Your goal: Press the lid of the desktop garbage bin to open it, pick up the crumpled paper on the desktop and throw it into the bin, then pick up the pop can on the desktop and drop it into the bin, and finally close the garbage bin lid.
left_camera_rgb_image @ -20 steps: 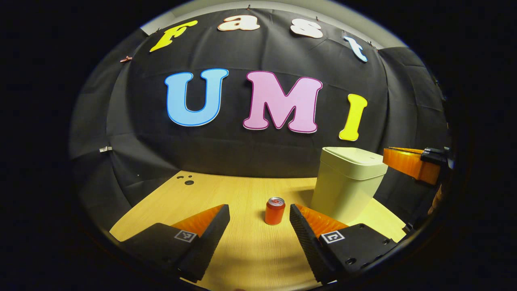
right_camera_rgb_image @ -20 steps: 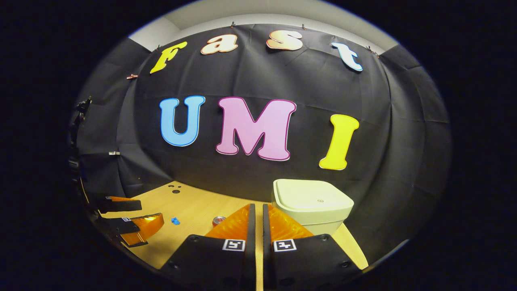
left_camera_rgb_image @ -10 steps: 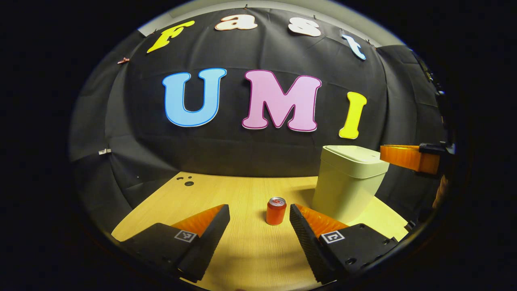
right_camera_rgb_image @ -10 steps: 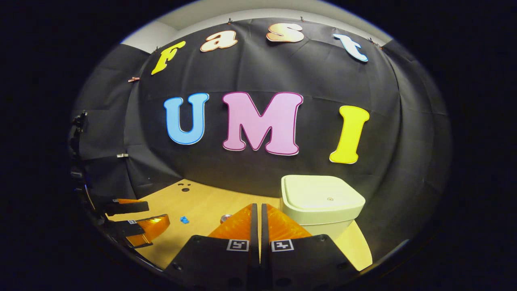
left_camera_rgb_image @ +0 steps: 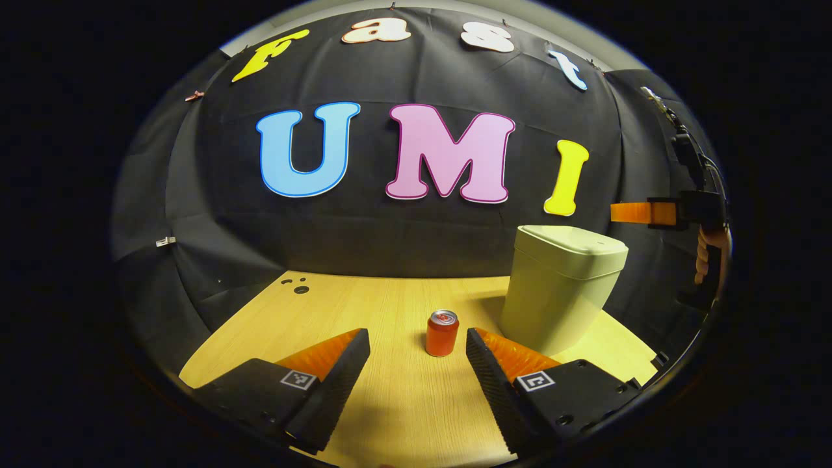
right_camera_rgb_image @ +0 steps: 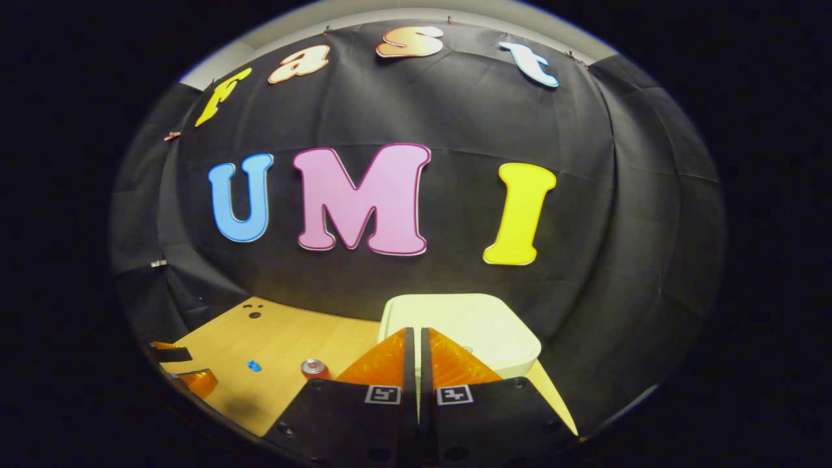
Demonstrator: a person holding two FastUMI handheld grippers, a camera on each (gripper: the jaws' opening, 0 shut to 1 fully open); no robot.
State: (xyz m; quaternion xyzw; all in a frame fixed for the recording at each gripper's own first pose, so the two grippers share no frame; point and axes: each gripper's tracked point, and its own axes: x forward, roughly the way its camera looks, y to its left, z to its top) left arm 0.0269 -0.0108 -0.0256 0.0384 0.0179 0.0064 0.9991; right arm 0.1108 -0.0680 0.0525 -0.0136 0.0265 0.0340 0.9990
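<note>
change: right gripper (right_camera_rgb_image: 413,335), fingers pressed together, has risen and swung over the bin lid (right_camera_rgb_image: 484,322), now just under its tips | meaning: lid press looks next, bin (left_camera_rgb_image: 562,286) still closed | left gripper (left_camera_rgb_image: 416,354) spread apart, unmoved, can (left_camera_rgb_image: 442,333) just ahead | blue paper (right_camera_rgb_image: 254,366) on table (right_camera_rgb_image: 273,344) left of right gripper

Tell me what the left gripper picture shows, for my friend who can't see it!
An orange pop can stands on a wooden table, just ahead of the left gripper, whose two fingers are spread wide apart. To the right sits a pale bin with its lid shut, and the right gripper is raised above it.
</note>
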